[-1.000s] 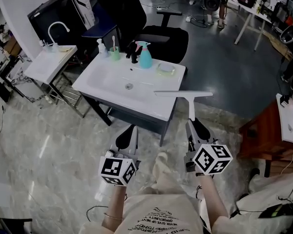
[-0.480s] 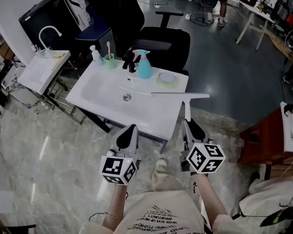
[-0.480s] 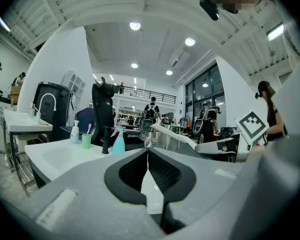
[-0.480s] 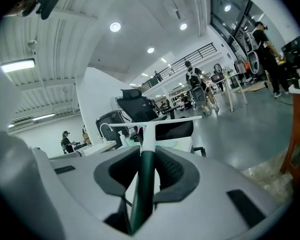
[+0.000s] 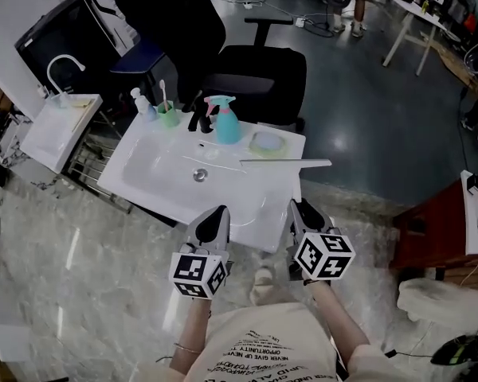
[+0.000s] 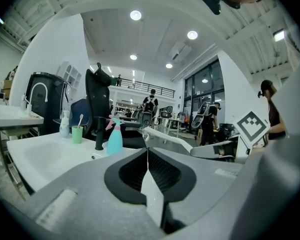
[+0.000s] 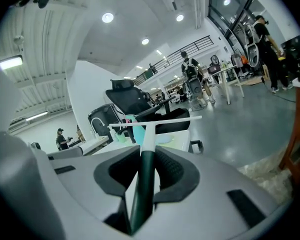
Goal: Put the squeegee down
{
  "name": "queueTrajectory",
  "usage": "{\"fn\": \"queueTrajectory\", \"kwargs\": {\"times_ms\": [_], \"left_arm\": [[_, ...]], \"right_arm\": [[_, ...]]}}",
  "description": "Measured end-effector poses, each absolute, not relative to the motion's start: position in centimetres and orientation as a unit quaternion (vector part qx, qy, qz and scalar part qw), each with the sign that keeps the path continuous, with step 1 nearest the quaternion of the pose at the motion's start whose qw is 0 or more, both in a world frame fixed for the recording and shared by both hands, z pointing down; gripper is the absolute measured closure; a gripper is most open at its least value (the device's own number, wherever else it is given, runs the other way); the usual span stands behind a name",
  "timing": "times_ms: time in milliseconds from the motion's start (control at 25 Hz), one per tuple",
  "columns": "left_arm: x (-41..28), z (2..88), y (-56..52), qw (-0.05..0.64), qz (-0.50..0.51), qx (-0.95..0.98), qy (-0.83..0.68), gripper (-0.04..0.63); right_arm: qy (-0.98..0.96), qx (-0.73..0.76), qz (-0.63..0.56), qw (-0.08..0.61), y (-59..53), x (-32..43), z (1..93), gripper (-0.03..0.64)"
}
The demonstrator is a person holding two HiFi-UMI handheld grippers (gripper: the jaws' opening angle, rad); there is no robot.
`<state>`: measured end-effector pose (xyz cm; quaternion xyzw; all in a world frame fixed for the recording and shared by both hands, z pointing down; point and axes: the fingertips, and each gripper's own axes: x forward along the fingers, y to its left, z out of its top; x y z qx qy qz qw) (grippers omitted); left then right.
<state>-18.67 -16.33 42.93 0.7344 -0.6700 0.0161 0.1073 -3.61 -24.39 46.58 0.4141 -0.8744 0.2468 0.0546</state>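
The right claw (image 5: 304,213) grasps the squeegee (image 5: 285,163) by its handle; the blade lies crosswise just above, at frame centre. The left claw (image 5: 213,220) is clenched, empty.

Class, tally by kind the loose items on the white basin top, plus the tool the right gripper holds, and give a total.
Bottles: 2 (pump bottle, spray bottle)
Cups: 1 (green cup)
Toothbrushes: 1 (toothbrush)
Dishes: 1 (round dish)
Squeegees: 1 (squeegee)
Total: 6
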Motion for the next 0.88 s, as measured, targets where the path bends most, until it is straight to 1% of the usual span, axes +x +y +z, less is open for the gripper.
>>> {"fn": "queueTrajectory", "kwargs": {"times_ms": [560, 880], "left_arm": [[-18.7, 47.5, -21.9, 0.160, 0.046, 0.749, -0.641, 0.572], [-18.8, 50.5, -23.9, 0.202, 0.078, 0.769, -0.601, 0.572]], "right_arm": [[-0.854, 0.430, 0.277, 0.096, -27.4, -5.3, 51.3, 0.522], [-0.825, 0.470, 0.290, 0.118, -28.2, -6.1, 53.6, 0.522]]}}
